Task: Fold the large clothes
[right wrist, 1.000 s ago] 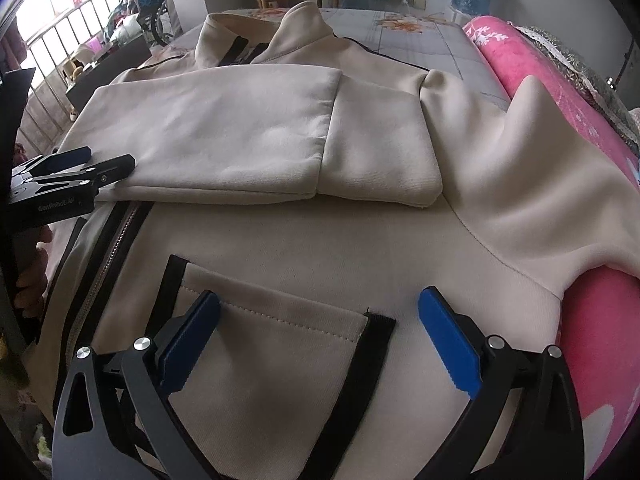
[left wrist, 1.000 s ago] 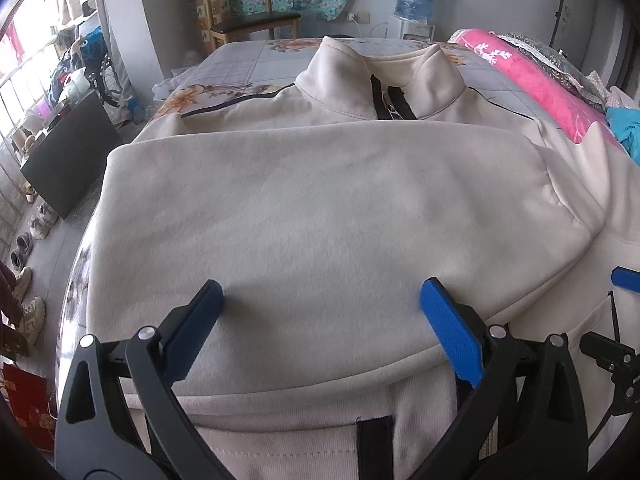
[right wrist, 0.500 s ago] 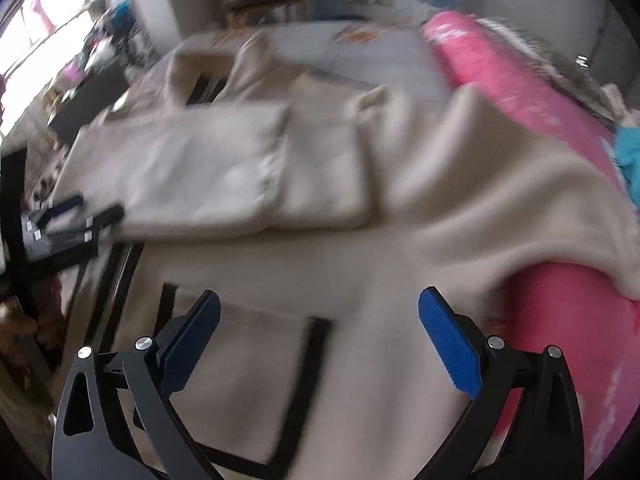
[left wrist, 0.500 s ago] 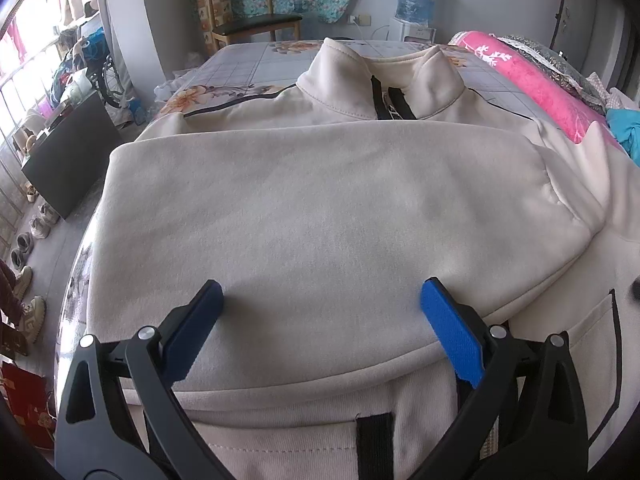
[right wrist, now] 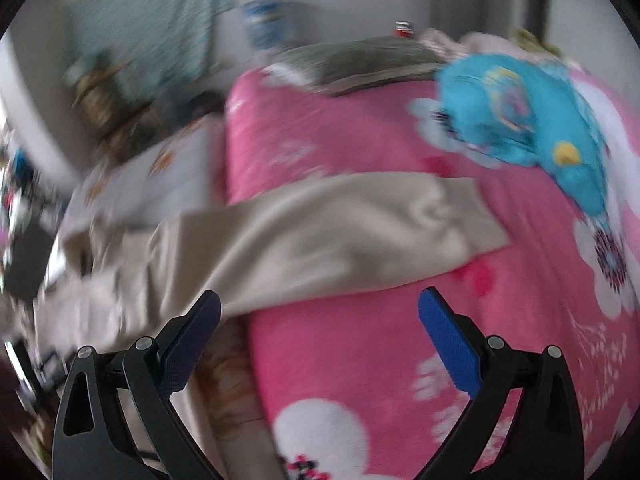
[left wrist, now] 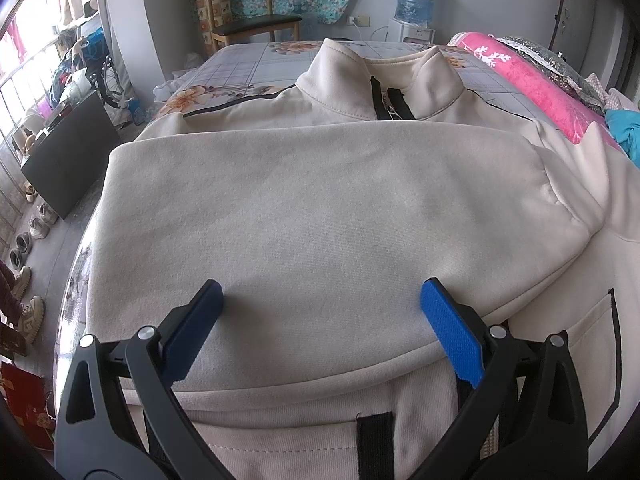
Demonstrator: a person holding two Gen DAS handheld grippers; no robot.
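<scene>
A cream zip-up sweatshirt with black trim lies face up on the bed, collar at the far end. One sleeve is folded flat across its chest. My left gripper hovers open just above that folded sleeve, holding nothing. In the blurred right wrist view, the other cream sleeve stretches out over a pink floral blanket. My right gripper is open over the blanket, just in front of that sleeve, with nothing between its blue pads.
A rolled pink blanket lies along the bed's right side, with a turquoise garment on top. A wooden chair and water dispenser stand beyond the bed. Shoes line the floor at left.
My right gripper has swung quickly to the right, from over the sweatshirt's pocket to over the pink blanket and outstretched sleeve. The left gripper has hardly moved.
</scene>
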